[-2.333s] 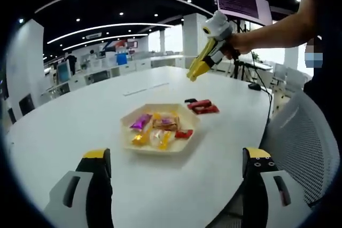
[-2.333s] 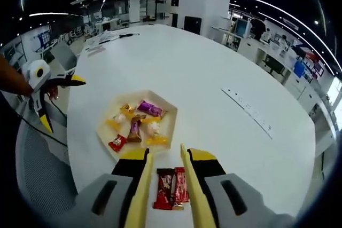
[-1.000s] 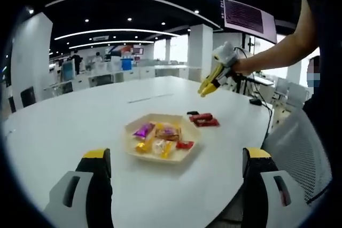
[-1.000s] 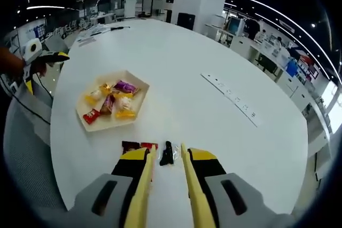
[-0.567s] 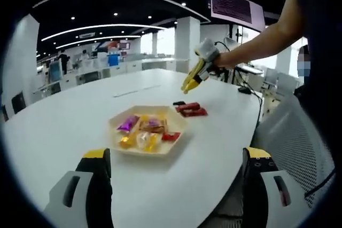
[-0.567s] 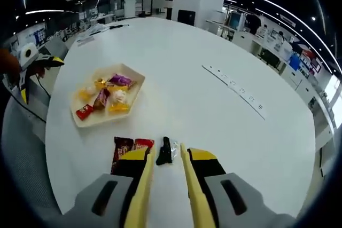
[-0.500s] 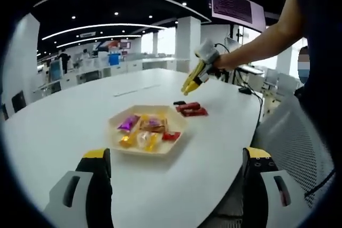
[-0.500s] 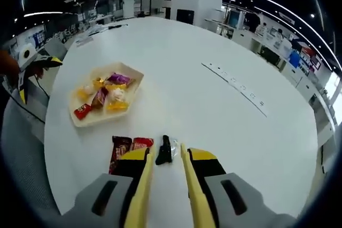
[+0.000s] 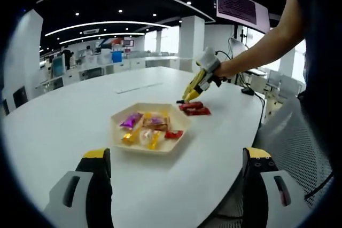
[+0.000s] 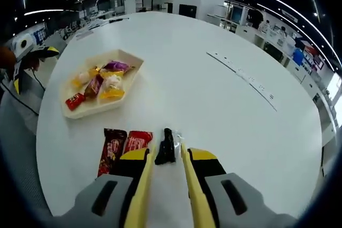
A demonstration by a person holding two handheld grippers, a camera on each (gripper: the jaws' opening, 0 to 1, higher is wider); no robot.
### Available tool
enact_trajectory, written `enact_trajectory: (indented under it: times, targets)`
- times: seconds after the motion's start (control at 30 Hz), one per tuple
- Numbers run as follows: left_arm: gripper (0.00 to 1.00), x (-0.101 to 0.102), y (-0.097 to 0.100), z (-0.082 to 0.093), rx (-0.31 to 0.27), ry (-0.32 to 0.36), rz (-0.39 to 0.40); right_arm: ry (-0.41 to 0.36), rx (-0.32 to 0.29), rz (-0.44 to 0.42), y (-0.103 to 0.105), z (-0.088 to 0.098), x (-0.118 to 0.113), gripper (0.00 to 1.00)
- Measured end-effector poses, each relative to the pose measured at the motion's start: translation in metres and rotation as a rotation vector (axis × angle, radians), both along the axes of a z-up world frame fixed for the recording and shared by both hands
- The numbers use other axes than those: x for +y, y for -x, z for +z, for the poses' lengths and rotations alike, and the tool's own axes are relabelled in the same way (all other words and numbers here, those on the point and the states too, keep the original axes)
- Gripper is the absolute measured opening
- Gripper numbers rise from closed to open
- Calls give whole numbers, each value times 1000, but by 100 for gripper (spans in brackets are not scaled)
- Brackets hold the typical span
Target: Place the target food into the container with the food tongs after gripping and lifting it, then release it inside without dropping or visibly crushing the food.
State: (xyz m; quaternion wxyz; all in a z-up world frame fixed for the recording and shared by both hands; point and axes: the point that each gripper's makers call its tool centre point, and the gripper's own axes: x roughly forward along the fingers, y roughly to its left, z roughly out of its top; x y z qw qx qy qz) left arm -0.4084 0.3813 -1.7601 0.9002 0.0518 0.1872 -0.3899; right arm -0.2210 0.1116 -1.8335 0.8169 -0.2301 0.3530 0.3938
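A small black-wrapped candy point(image 10: 165, 152) lies on the white table point(image 10: 214, 100), between the yellow tong tips of my right gripper point(image 10: 166, 150), which stands open around it. Left of it lie a red bar point(image 10: 138, 141) and a dark red bar point(image 10: 112, 151). A beige tray point(image 10: 85, 111) with several wrapped sweets sits farther left. In the left gripper view the right gripper point(image 9: 185, 99) points down at the black candy point(image 9: 181, 101) beside the red bars point(image 9: 195, 110), behind the tray point(image 9: 155, 149). My left gripper point(image 9: 177, 156) hangs wide open near the table's edge.
A person's arm point(image 9: 256, 52) holds the right gripper. A grey mesh chair point(image 9: 299, 132) stands at the table's right edge. A thin strip with sockets point(image 10: 246, 81) lies across the far tabletop. The left gripper point(image 10: 21, 52) shows beyond the table's left edge.
The right gripper has come down and forward over the table. The black candy now lies between its tong tips. The left gripper stays open; its view has shifted a little.
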Motion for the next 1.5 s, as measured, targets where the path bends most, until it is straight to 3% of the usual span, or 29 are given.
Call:
enact_trajectory:
  times: [0.17, 0.23, 0.37, 0.43, 1.0, 1.5]
  targets:
    - [100, 1, -1, -1, 9, 3, 9, 2, -6, -42, -3, 0, -1, 26]
    - [100, 2, -1, -1, 11, 0, 11, -8, 42, -92, -1, -2, -1, 24]
    - [100, 2, -1, 0, 11, 2, 12, 47, 18, -81, -3, -2, 2, 21]
    - [100, 2, -1, 0, 10, 4, 13, 36, 55, -131, -3, -3, 1, 19]
    - [99, 5, -3, 1, 6, 6, 29, 35, 63, -155, -8, 7, -10, 20]
    - [99, 4, -2, 1, 6, 1, 26, 9, 57, -185, -12, 29, -17, 20]
